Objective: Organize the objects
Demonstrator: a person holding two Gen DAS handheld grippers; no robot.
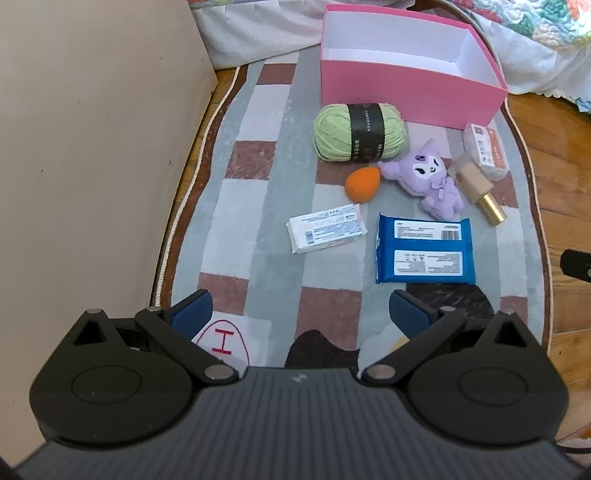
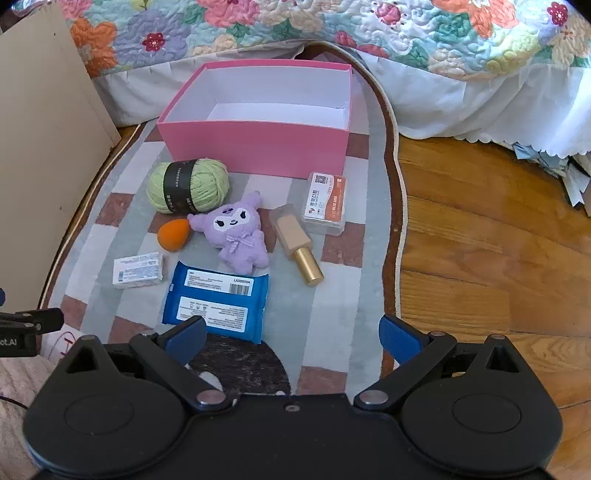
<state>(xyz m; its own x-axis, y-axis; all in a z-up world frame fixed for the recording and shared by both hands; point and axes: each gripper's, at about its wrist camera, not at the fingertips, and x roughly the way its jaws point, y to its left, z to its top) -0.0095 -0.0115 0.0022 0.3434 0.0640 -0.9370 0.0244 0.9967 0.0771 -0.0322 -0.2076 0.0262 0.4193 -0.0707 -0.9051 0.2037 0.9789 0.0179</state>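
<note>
An empty pink box (image 1: pixel 406 88) (image 2: pixel 258 144) stands at the far end of a checked rug (image 1: pixel 258 206) (image 2: pixel 340 295). In front of it lie a green yarn ball (image 1: pixel 358 131) (image 2: pixel 188 186), an orange sponge (image 1: pixel 362 183) (image 2: pixel 173 234), a purple plush (image 1: pixel 424 177) (image 2: pixel 238 232), a gold-capped bottle (image 1: pixel 476 188) (image 2: pixel 295 242), a clear orange-labelled case (image 1: pixel 485 151) (image 2: pixel 327 203), a white packet (image 1: pixel 327 228) (image 2: pixel 138 270) and a blue wipes pack (image 1: pixel 424 249) (image 2: pixel 218 299). My left gripper (image 1: pixel 301 312) and right gripper (image 2: pixel 293 332) are open and empty, near the rug's front.
A beige cabinet side (image 1: pixel 92 147) (image 2: pixel 40 147) stands on the left. A bed with a floral quilt (image 2: pixel 332 29) and white skirt (image 1: pixel 535 62) lies behind the box. Wood floor (image 2: pixel 498 240) runs along the right of the rug.
</note>
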